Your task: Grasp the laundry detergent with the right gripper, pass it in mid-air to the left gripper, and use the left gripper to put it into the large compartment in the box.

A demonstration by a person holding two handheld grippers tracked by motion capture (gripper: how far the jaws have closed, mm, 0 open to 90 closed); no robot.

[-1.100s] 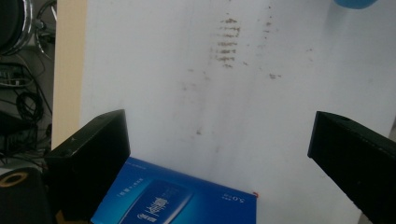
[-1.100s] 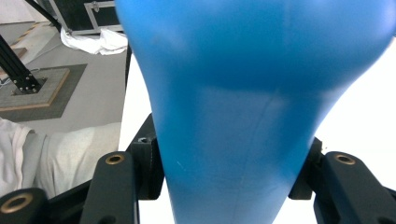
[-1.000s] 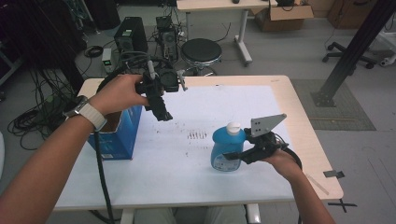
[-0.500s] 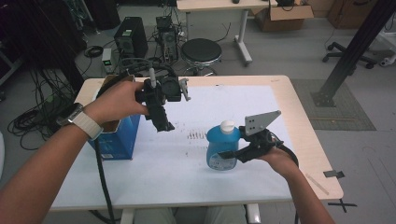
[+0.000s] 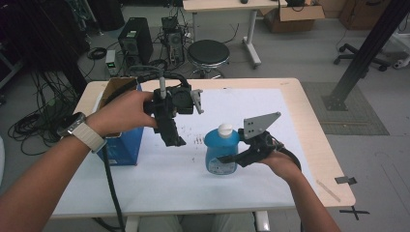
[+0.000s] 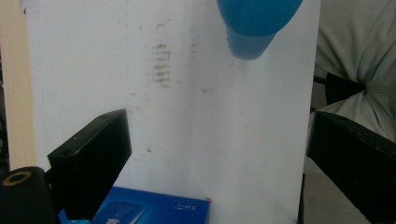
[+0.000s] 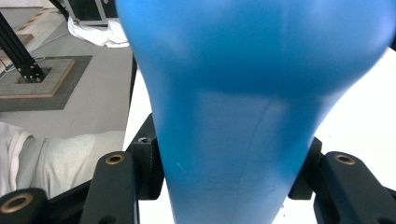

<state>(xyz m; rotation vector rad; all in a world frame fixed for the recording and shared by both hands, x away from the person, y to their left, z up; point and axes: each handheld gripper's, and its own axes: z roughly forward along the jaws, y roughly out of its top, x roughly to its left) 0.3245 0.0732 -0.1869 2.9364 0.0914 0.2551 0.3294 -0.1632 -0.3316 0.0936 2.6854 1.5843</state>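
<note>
Right gripper (image 5: 232, 158) is clamped on the blue bottle (image 5: 221, 155), one black jaw on each side of its body, as I see up close in the right gripper view, where the blue plastic (image 7: 252, 107) sits squeezed between them. I read the bottle as upright with its white cap (image 5: 225, 129) on top, over the white sheet (image 5: 270, 111) on the counter (image 5: 309, 121), towards my right; I cannot tell whether its base touches the sheet. My left gripper (image 5: 170, 133) hangs above the sheet with jaws spread wide and nothing between them, just beside the blue box (image 5: 121, 147) at the counter's left. Faint brown smudges (image 6: 159, 65) mark the sheet between bottle and box.
</note>
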